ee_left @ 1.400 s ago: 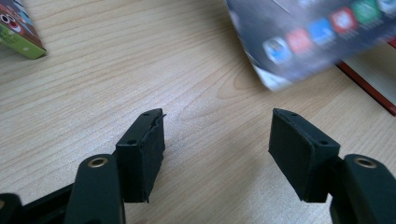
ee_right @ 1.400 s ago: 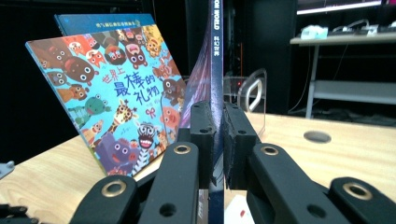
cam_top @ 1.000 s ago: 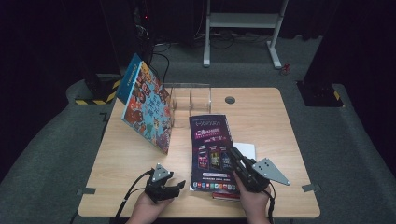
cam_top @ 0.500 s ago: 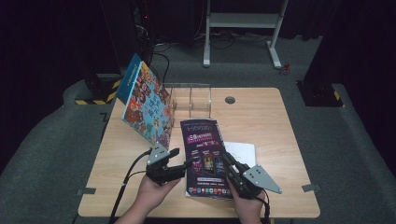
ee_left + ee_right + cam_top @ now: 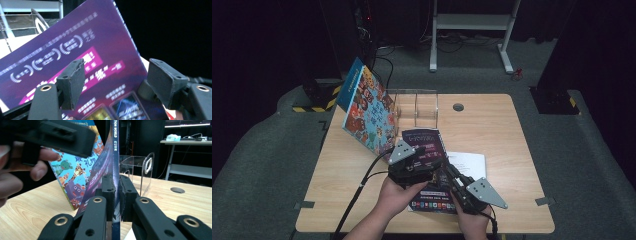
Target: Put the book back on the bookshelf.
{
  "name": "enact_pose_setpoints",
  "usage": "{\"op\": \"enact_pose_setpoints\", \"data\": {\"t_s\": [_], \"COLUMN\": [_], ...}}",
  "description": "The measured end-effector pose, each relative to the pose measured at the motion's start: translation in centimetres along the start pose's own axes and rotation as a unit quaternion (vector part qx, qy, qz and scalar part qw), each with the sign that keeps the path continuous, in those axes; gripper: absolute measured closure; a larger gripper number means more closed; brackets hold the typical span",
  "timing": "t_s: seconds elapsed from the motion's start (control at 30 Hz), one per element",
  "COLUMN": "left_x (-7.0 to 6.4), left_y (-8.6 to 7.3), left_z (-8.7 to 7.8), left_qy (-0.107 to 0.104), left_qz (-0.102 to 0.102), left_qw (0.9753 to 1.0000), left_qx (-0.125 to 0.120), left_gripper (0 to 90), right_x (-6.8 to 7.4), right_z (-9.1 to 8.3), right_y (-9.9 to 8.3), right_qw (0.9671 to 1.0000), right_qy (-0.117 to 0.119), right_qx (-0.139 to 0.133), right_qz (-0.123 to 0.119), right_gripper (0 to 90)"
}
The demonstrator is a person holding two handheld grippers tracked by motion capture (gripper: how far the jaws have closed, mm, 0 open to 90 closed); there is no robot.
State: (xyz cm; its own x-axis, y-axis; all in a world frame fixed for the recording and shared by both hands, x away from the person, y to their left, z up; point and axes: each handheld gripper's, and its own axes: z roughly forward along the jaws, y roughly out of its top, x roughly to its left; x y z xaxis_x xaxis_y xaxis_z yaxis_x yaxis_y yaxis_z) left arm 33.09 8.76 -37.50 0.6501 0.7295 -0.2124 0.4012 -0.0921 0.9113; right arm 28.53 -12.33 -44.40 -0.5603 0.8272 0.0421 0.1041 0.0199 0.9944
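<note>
Purple magazine (image 5: 428,160) is raised off the wooden surface (image 5: 492,130), tilted up on its near edge at the near-middle. Judged reason: it is being stood up so it can go into the clear plastic rack (image 5: 416,107) at the far-middle, where slots look free.

Right tongs (image 5: 114,195) are pressed together on the magazine's near edge. Spine runs straight up between the jaws in the right gripper view, so grip is edge-on, which keeps the thin thing from flopping. In the high view the right tongs (image 5: 451,176) sit low at the near-right of the magazine, w/ the grey plate pointing right and the hand under it near the surface's near edge.

Left tongs (image 5: 113,82) are spread wide, not pinching anything. Purple cover fills the gap behind the jaws. Cannot tell whether either pad touches the cover. Judged purpose: support or steady the cover's left side while the right does the lifting. In the high view the left tongs (image 5: 414,165) hang over the magazine's left part, forearm coming in from the near-left, cable trailing near-left across the surface.

Other items: a colourful children's book (image 5: 366,112) leans upright against the rack's left side, far-left. A white sheet (image 5: 469,162) lies flat just right of the magazine, partly under it.

Risk, judged: a single-edge grip may let the cover sag or twist.
</note>
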Motion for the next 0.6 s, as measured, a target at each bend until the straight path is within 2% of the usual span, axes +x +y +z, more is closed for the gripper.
{"op": "enact_pose_setpoints", "data": {"t_s": [0.33, 0.5, 0.6], "left_x": [-0.2, -0.3, -0.3], "left_y": [0.5, 0.8, 1.4], "left_z": [1.2, 1.0, 0.6], "left_qy": [0.011, 0.013, 0.017], "left_qz": [-0.017, -0.019, -0.015], "left_qw": [0.9998, 0.9997, 0.9997], "left_qx": [0.006, 0.0, -0.013], "left_gripper": [28.2, 26.2, 25.6], "right_x": [0.8, 1.3, 1.9], "right_z": [0.2, 0.3, 0.6], "right_y": [0.1, 0.3, 0.8], "right_qw": [0.9999, 0.9996, 0.9991], "right_qy": [0.004, 0.001, -0.005], "right_qx": [-0.005, -0.008, -0.017], "right_qz": [-0.014, -0.025, -0.037], "right_gripper": [84.6, 84.6, 84.5]}}
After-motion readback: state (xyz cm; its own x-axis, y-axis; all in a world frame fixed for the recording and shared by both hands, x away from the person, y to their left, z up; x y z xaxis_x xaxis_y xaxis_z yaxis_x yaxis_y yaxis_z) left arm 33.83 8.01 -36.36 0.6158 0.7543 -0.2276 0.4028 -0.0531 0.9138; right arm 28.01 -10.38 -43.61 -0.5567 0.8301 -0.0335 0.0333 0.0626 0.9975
